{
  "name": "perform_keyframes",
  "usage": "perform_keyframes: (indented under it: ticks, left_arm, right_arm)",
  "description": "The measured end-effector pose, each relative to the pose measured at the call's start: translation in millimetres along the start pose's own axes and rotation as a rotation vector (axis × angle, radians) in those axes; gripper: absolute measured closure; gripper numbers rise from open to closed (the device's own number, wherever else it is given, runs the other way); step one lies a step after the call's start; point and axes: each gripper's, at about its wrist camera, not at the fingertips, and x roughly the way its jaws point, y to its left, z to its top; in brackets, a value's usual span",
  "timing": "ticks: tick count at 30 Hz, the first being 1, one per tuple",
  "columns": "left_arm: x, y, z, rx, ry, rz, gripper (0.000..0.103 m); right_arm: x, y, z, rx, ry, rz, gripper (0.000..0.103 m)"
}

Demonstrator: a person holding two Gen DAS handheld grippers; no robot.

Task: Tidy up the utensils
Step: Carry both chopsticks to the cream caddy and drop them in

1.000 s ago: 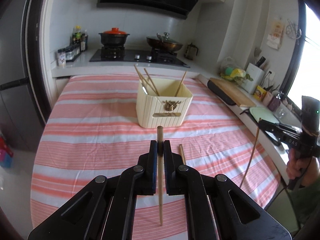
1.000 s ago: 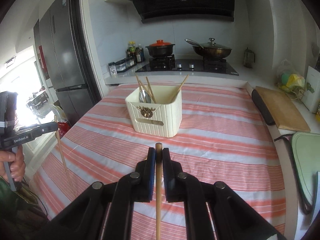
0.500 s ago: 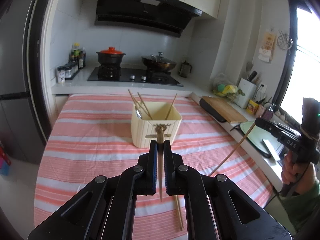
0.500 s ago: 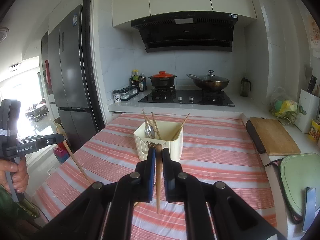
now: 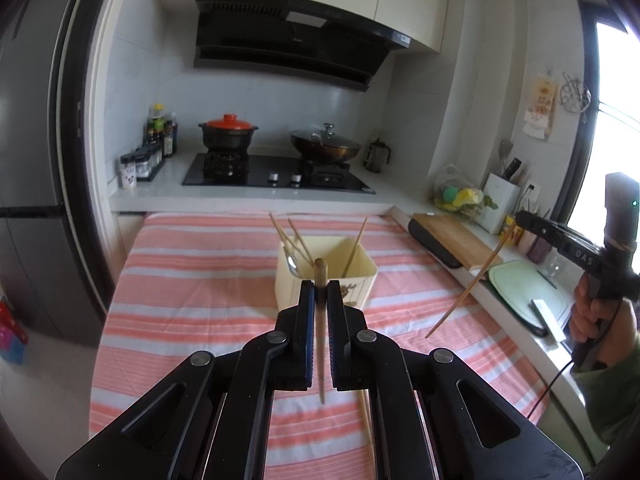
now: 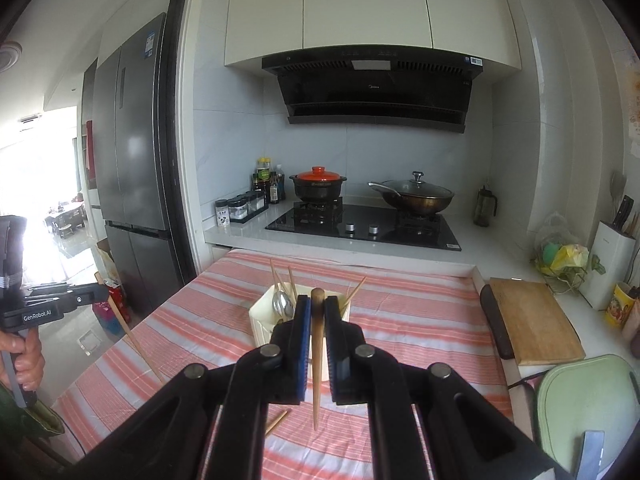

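Both grippers have risen since the earlier frames, each carrying its chopstick clear of the cloth, and the utensil holder now sits lower and farther off in both views. Striped tablecloth [image 5: 192, 280] in pink and white covers the worktop, which butts against a white counter with a black gas hob [image 6: 364, 226]; on the hob stand a black pot with an orange lid [image 6: 318, 186] and a lidded wok [image 6: 416, 196]. Wooden cutting board [image 6: 532, 320] lies along the right-hand counter. Cream utensil holder [image 5: 356, 280] stands upright near the middle of the cloth, holding several chopsticks that lean against its walls and a metal spoon [image 6: 282, 304]. Left gripper [image 5: 321, 292] has its fingers clenched on a wooden chopstick [image 5: 321, 276], thick end sticking up above the fingers, thin end hanging down in the air. Right gripper [image 6: 317, 308] has its fingers clamped on a second chopstick [image 6: 317, 360] in the same way, hanging near vertical in its own view, slanted when seen from the left view. One loose chopstick [image 5: 366, 412] lies flat on the cloth just beside the left gripper, partly hidden by it. A hand [image 5: 592, 312] grips the right tool's handle at the edge of the left view.
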Motion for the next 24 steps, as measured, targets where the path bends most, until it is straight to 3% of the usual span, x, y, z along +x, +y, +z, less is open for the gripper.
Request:
perform_keyframes:
  ticks: [5,13,18,24]
  left_arm:
    - [6,2,41,0.019,-0.08,0.008,0.099]
    - [49,18,101,-0.051,-0.189,0.014,0.099]
    - [102,21,116,-0.075,-0.162,0.018,0.099]
    - [166,26,102,-0.081,-0.094,0.042,0.099]
  right_arm:
    - [16,-10,30,0.014,-0.042,-0.013,0.096]
    - [54,-23,84,0.083,-0.119,-0.009,0.096]
    - [100,-14,100,0.032,-0.127,-0.007,0.096]
    - [167,-14,81,0.025,-0.073,0.023,0.096]
